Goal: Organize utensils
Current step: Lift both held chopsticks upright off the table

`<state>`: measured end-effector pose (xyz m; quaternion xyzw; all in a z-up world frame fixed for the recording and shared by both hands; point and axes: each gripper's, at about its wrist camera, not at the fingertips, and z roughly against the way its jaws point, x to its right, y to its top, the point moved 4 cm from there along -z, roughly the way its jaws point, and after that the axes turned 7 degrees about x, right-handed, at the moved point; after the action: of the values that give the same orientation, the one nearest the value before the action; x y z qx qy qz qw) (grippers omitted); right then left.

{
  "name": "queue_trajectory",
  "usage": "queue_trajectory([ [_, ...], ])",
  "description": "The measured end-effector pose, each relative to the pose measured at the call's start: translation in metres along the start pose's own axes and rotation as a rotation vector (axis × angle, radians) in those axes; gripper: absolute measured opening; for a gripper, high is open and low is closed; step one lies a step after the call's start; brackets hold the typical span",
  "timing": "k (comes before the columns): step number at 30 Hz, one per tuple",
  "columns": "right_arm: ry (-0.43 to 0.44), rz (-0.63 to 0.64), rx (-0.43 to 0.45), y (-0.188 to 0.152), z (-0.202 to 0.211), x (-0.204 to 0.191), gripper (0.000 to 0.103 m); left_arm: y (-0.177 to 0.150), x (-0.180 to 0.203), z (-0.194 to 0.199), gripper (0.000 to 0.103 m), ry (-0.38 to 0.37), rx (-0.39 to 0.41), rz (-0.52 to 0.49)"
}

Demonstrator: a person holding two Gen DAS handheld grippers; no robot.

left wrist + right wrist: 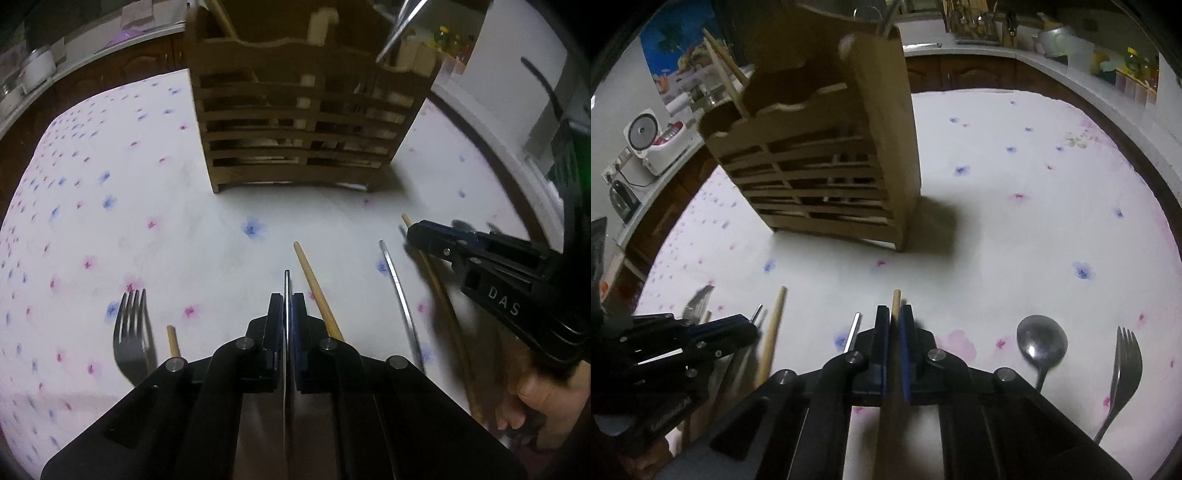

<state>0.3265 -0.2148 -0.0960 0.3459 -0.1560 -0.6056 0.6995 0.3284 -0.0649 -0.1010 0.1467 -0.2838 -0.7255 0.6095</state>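
Utensils lie scattered on a white tablecloth [207,236] printed with small blue and pink flowers, in front of a slatted wooden caddy [303,122] that stands upright well ahead of both grippers. The left gripper [287,306] has its jaws pressed together on a thin metal chopstick [286,282], whose tip pokes out just past the fingertips. Just to the right of it lies a wooden chopstick [314,284], farther right a second metal chopstick [395,280], and to its left a fork [131,332] with its prongs pointing toward the caddy, with a short wooden stick end [173,339] between the fork and the gripper. The right gripper [894,314] is likewise pinched shut, clamping another wooden chopstick [896,299] that runs back between its pads and sticks out a little ahead of them. To the right of this gripper rest a spoon [1041,341] with its bowl facing up and, beyond it, a second fork [1123,365]. Seen from the left wrist camera, the right gripper sits off to the right, with part of a hand [546,398] beneath it. Several utensils already stand in the caddy's compartments, some showing through the slats.
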Motion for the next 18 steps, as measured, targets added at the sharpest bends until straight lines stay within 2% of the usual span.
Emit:
queue_trajectory([
  [5,0.044,-0.017,0.058,0.009,0.032,-0.004,0.005,0.003,-0.001,0.037,0.004,-0.062,0.067,0.031],
  [18,0.081,0.011,0.224,0.023,0.128,-0.027,0.005,-0.002,0.000,0.145,0.004,-0.132,0.242,0.013],
])
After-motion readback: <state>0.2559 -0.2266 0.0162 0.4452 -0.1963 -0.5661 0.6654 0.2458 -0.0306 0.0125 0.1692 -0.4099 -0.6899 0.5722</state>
